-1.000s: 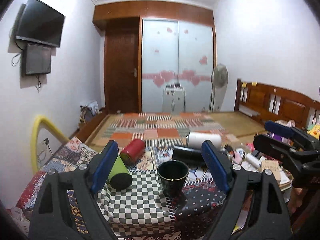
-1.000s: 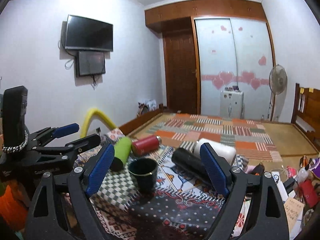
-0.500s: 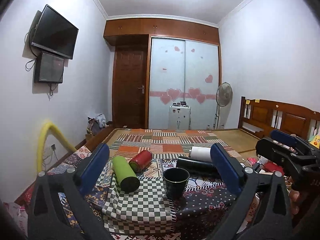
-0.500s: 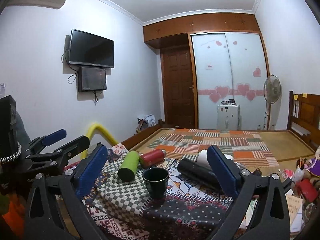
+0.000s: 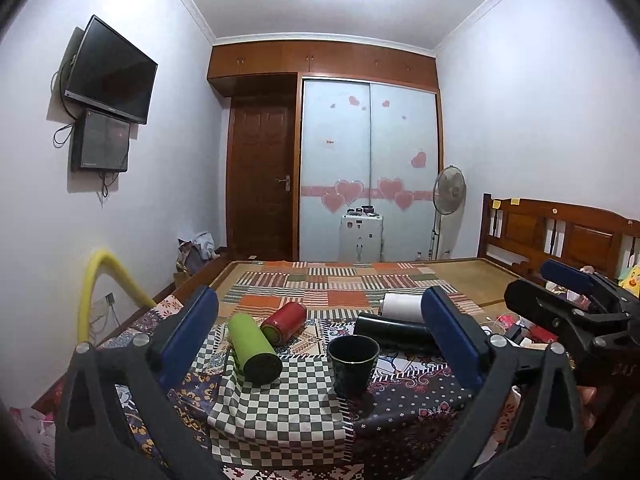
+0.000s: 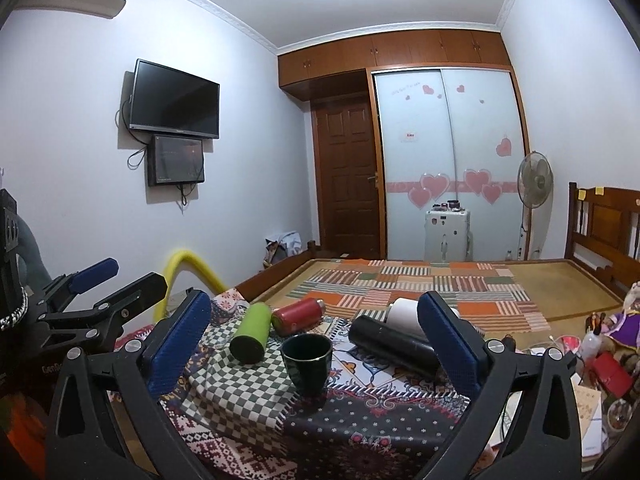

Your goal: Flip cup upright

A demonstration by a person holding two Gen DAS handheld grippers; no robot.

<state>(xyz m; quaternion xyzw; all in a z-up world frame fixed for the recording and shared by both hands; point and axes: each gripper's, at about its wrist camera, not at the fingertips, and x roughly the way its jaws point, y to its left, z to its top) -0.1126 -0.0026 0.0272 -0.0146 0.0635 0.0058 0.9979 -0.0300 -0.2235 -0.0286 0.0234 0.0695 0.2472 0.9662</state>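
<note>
On patterned cloth [image 5: 280, 420]: one upright cup [image 5: 353, 365], four lying bottles [image 5: 253, 347]

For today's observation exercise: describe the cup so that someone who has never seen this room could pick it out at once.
Find the patterned cloth covering the near surface before the bed. At the edge of its checked patch stands the cup, between the green bottle and black bottle. It alone is upright, short, dark, open-mouthed; all the bottles lie flat.

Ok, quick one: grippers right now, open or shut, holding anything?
Left gripper: open, holding nothing; the dark cup stands upright beyond it.
Right gripper: open, holding nothing.
</note>
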